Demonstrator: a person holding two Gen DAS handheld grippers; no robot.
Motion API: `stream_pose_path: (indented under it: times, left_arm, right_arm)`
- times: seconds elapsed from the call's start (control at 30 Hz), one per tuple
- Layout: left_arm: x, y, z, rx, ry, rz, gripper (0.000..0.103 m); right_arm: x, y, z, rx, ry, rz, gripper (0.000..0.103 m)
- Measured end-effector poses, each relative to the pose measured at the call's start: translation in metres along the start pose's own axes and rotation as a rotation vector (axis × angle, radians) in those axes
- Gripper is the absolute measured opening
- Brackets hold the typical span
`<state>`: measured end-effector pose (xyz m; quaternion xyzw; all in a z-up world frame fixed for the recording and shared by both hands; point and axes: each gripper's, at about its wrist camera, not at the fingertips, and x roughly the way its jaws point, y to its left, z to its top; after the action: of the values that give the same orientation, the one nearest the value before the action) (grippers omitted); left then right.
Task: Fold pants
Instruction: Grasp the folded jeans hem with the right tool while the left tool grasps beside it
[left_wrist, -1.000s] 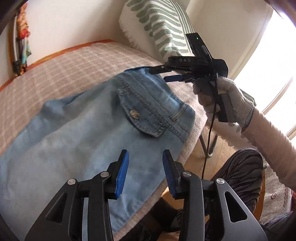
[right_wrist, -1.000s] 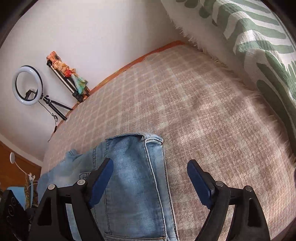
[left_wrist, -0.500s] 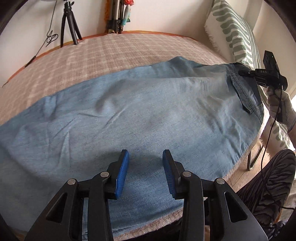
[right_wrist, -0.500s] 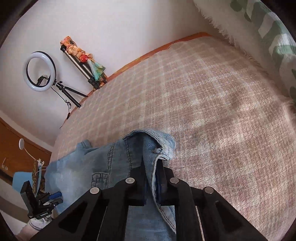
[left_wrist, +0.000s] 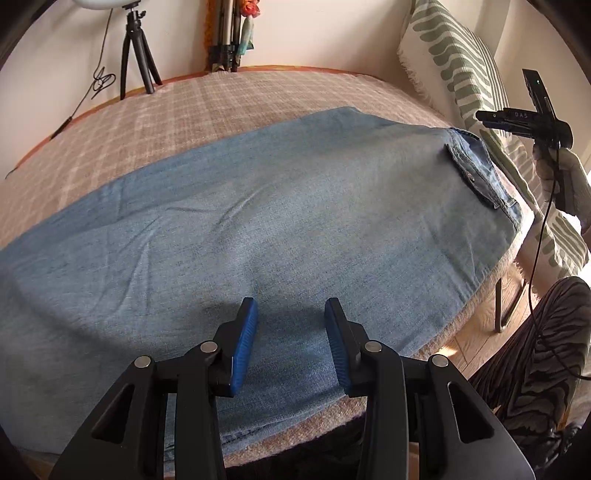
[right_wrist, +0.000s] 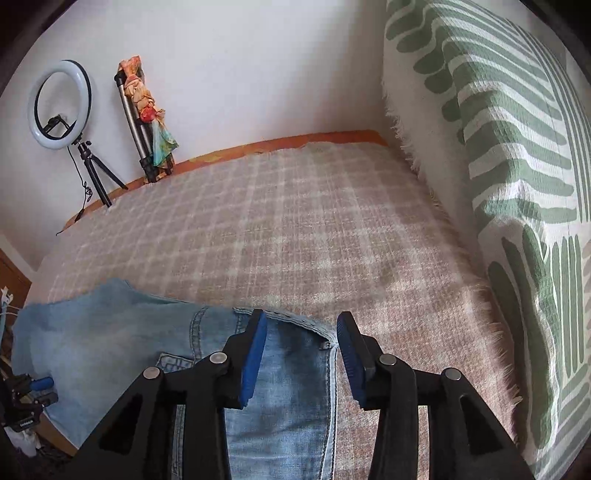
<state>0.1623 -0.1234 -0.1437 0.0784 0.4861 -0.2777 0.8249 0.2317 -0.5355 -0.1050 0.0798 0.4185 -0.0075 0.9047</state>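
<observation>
Light blue denim pants (left_wrist: 280, 221) lie flat, folded lengthwise, across a checked beige blanket (left_wrist: 207, 107), waistband to the right. My left gripper (left_wrist: 290, 343) is open and empty, just above the pants' near edge at mid-leg. My right gripper (right_wrist: 301, 354) is open over the waistband corner (right_wrist: 295, 321), holding nothing. It also shows in the left wrist view (left_wrist: 487, 120), raised beyond the waistband in a gloved hand. The left gripper shows small at the far left of the right wrist view (right_wrist: 40, 384).
A green-striped white pillow (right_wrist: 498, 166) stands at the right end of the bed. A ring light on a tripod (right_wrist: 61, 107) and a folded stand (right_wrist: 147, 122) lean at the wall. The bed's front edge (left_wrist: 424, 354) drops to a wooden floor.
My right gripper was shut on the waistband corner half a second ago; it has let go, opened and lifted. My left gripper has stayed open after swinging left over the leg.
</observation>
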Motion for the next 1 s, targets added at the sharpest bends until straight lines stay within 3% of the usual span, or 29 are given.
stream_pose_path:
  times: [0.1, 0.33, 0.47, 0.6, 0.63, 0.7, 0.73, 0.8, 0.9, 1.0]
  left_arm:
    - [-0.009, 0.008, -0.001, -0.071, -0.017, -0.005, 0.036]
    - [-0.047, 0.038, -0.019, -0.160, -0.091, 0.078, 0.036]
    - [-0.071, 0.072, -0.035, -0.253, -0.116, 0.156, 0.036]
    - [-0.093, 0.113, -0.051, -0.353, -0.122, 0.237, 0.036]
    - [-0.097, 0.123, -0.055, -0.377, -0.120, 0.250, 0.036]
    - [-0.105, 0.143, -0.064, -0.432, -0.123, 0.282, 0.036]
    - [-0.108, 0.152, -0.067, -0.458, -0.126, 0.296, 0.036]
    - [-0.113, 0.167, -0.075, -0.499, -0.129, 0.317, 0.036]
    - [-0.116, 0.183, -0.086, -0.547, -0.116, 0.325, 0.036]
    - [-0.120, 0.198, -0.095, -0.589, -0.108, 0.336, 0.036]
  right_arm:
    - [-0.008, 0.033, 0.014, -0.077, -0.026, 0.087, 0.064]
    - [0.046, 0.124, 0.037, -0.222, 0.091, 0.315, 0.065]
    - [0.098, 0.156, 0.044, -0.228, 0.190, 0.372, 0.065]
    - [0.137, 0.183, 0.036, -0.270, 0.268, 0.355, 0.064]
    - [0.142, 0.188, 0.033, -0.277, 0.281, 0.353, 0.062]
    - [0.147, 0.197, 0.026, -0.291, 0.296, 0.355, 0.034]
    - [0.147, 0.202, 0.023, -0.307, 0.297, 0.351, 0.032]
    - [0.141, 0.211, 0.019, -0.356, 0.265, 0.318, 0.016]
    - [0.132, 0.218, 0.021, -0.415, 0.209, 0.246, 0.008]
    - [0.137, 0.223, 0.024, -0.431, 0.218, 0.178, 0.009]
